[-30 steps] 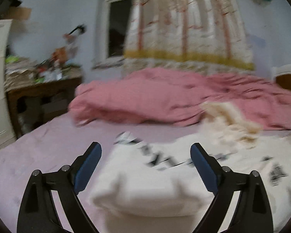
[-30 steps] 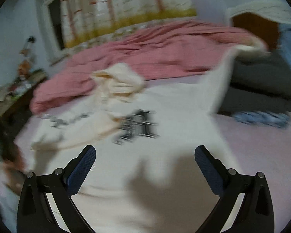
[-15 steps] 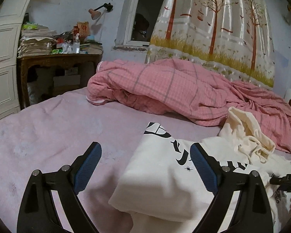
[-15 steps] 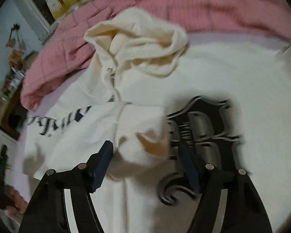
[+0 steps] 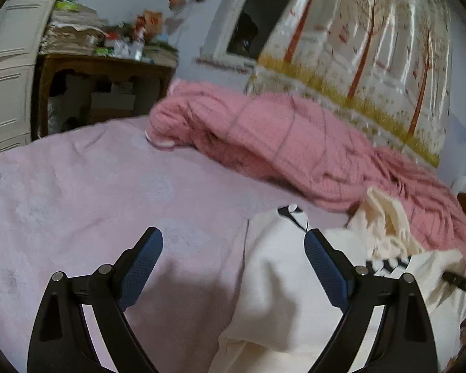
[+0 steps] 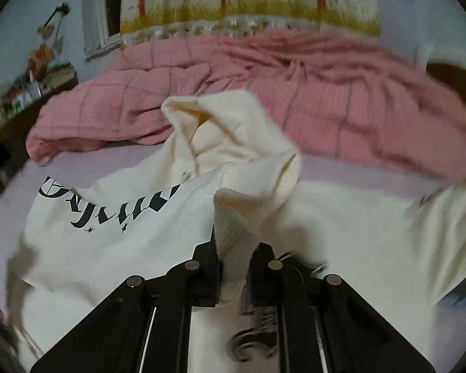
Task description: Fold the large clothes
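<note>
Pink-sheeted bed [image 5: 77,192] carries the cream hoodie [image 6: 115,233] across the lower frame; your right hand-held gripper [image 6: 233,267] has just closed onto its ribbed cuff [image 6: 251,192], likely to draw the sleeve inward, while your left hand-held gripper [image 5: 233,255] hangs wide open, empty, over the hoodie's edge.

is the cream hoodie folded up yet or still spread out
Mostly spread: the cream hoodie lies open across the bed, hood loose, its ribbed cuff pinched in the right tool.
</note>
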The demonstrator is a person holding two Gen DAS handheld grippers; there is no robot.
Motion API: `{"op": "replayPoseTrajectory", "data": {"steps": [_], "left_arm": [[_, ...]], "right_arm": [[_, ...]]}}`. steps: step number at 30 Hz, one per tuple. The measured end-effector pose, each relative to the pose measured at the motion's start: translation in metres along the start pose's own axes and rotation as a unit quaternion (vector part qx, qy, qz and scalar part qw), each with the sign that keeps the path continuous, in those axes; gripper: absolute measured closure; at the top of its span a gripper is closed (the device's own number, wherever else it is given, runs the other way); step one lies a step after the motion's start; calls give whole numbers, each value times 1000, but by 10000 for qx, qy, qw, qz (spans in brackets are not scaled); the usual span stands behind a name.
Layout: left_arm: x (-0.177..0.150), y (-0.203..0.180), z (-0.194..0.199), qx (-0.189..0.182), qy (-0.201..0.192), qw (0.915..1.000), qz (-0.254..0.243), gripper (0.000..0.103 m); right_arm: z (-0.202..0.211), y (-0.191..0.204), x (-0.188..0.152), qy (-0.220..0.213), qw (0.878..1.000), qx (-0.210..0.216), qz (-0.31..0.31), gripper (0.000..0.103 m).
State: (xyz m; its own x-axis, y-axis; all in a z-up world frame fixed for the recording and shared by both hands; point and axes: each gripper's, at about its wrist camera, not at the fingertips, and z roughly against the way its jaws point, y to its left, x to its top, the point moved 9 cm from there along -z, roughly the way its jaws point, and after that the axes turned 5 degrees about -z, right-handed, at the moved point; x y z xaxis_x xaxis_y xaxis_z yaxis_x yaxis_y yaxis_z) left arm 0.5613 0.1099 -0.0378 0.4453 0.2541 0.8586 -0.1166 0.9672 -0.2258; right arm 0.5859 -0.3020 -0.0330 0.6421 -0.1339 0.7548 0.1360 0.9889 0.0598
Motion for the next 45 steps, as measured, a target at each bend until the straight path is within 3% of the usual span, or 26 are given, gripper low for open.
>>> {"op": "replayPoseTrajectory", "data": {"steps": [2,4,5,10,14,18,21,23,25,32,37,42,44,45], "left_arm": [[-19,-8,-21,28,522,9985,-177,12],[-43,-11,-42,111,1050,9942,-221,25],[-46,-11,-47,46,1197,9926,-180,26],[-37,-14,-39,-292,984,9947,53,26],[-55,-31,-55,-706,1511,9859,-164,26],[-77,-26,-73,-258,2053,9777,-369,29],[-75,-34,-70,-164,1940,9789,-618,29],[-73,-40,-69,-237,1895,9792,-682,29],[-65,-40,-64,-243,1713,9823,-716,29],[-9,-52,-8,-322,250,9931,-1097,23],[19,-63,24,-447,-360,9921,-1116,2],[33,-65,46,-530,-743,9901,-1067,0],[35,-71,56,-740,-775,9889,-1032,0],[36,-74,62,-784,-821,9881,-1036,0]], "right_arm": [[-8,-2,-3,187,9988,-309,317,90],[-15,1,-9,243,9954,-586,711,90],[-17,-2,-10,202,9944,-714,752,90],[-6,-49,10,-157,9960,-879,42,90],[-17,-67,0,199,9949,-952,274,90],[-35,-78,-25,117,9943,-1051,-102,89],[-41,-88,-36,-138,9932,-1077,-430,78],[-36,-98,-37,-259,9913,-987,-834,45],[-29,-109,-34,-291,9895,-1020,-984,34],[16,-130,-20,-386,9905,-1096,-731,31],[79,-150,-5,-656,9882,-1232,-633,17],[160,-169,12,-987,9861,-1175,-641,14],[192,-175,14,-1207,9834,-1197,-636,1],[210,-177,14,-1362,9814,-1221,-584,0]]}}
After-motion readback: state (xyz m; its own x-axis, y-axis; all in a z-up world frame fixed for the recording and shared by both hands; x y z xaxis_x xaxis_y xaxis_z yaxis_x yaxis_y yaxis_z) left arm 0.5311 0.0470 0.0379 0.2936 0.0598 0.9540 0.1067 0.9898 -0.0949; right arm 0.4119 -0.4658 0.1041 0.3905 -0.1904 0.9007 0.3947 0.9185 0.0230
